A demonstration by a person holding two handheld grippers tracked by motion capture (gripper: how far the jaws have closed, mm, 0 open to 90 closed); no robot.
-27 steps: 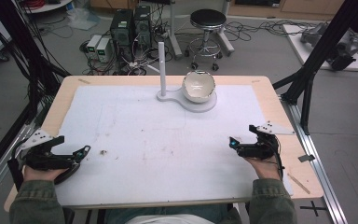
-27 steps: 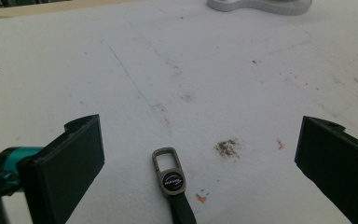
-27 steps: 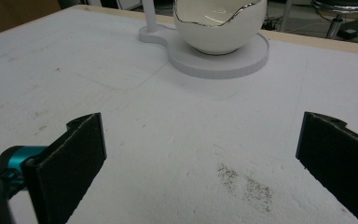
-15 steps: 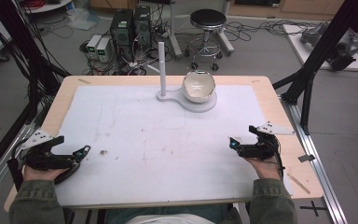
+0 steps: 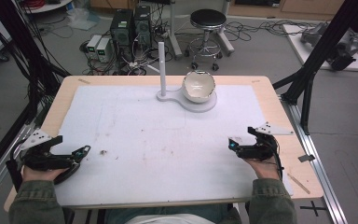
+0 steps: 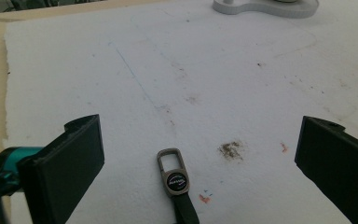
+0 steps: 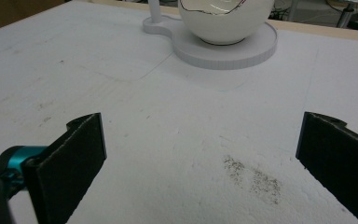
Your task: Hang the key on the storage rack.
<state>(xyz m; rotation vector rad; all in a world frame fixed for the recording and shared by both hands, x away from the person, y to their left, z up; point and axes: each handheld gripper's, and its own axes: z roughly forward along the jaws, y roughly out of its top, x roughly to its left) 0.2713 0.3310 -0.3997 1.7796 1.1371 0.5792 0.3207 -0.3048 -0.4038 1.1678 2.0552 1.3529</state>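
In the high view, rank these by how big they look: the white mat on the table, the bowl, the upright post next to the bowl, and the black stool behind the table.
1. white mat, by far the largest.
2. and 3. stool and bowl: they look similar, and the stool stands farther away, so I won't rank them.
4. upright post, thin and smallest.

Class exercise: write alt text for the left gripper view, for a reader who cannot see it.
A small grey metal keyring clip with a round black badge lies on the stained white foam mat, between the wide-open black jaws of the left hand-held gripper. The edge of a white plastic stand base shows at the top.
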